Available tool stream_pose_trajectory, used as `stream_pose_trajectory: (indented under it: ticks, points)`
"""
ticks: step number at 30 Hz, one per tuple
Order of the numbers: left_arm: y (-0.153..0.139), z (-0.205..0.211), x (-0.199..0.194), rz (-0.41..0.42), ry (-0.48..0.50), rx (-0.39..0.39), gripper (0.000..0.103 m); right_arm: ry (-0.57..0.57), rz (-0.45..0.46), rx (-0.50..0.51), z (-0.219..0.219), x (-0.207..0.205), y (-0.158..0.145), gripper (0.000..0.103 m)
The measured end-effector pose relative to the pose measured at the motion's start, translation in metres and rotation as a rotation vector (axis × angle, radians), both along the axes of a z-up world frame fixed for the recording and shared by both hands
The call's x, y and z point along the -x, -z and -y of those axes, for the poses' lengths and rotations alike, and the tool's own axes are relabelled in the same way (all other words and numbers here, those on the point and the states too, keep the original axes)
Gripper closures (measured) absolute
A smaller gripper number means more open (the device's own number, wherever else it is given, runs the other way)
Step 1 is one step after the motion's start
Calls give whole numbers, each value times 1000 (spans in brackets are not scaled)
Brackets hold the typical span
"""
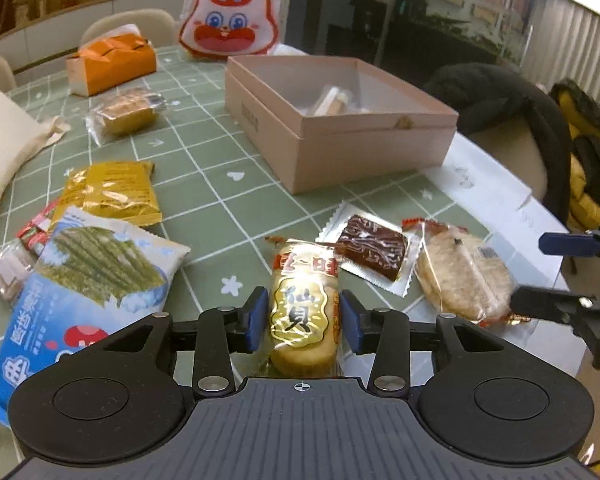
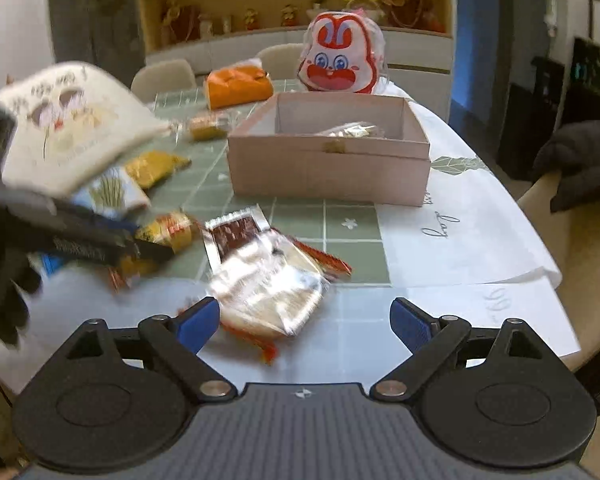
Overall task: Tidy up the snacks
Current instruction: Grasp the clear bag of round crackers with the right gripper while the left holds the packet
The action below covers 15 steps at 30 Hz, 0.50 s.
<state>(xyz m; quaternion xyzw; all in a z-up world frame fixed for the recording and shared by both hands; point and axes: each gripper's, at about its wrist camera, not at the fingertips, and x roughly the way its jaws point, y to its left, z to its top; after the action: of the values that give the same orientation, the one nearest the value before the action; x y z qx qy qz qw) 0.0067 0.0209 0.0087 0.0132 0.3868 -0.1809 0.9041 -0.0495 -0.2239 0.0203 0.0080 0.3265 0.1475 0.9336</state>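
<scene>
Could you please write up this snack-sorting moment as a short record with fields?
surface: green grid-pattern tablecloth
container: open pink cardboard box, a clear-wrapped snack already inside
left gripper: jaws astride the gold-labelled rice cracker pack, pads not visibly pressing
right gripper: open, beside the clear-wrapped round rice cracker
between those two: dark brown bar in silver wrapper
left side: blue-and-white seaweed snack bag, yellow foil packet
far end: orange tissue-box cover, red-and-white rabbit-face bag
</scene>
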Motion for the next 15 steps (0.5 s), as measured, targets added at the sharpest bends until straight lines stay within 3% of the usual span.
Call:
stream_pose_trajectory:
  ticks: [5, 11, 15]
  points:
    - [3, -5, 10, 22, -43, 40, 61, 107, 9, -32, -11, -14, -1, 10]
    - [3, -9, 30, 41, -106, 60, 61, 122, -79, -23, -27, -38, 17, 10]
    - [4, -7, 36, 53, -115, 59, 61, 143, -79, -62, -24, -38, 23, 7]
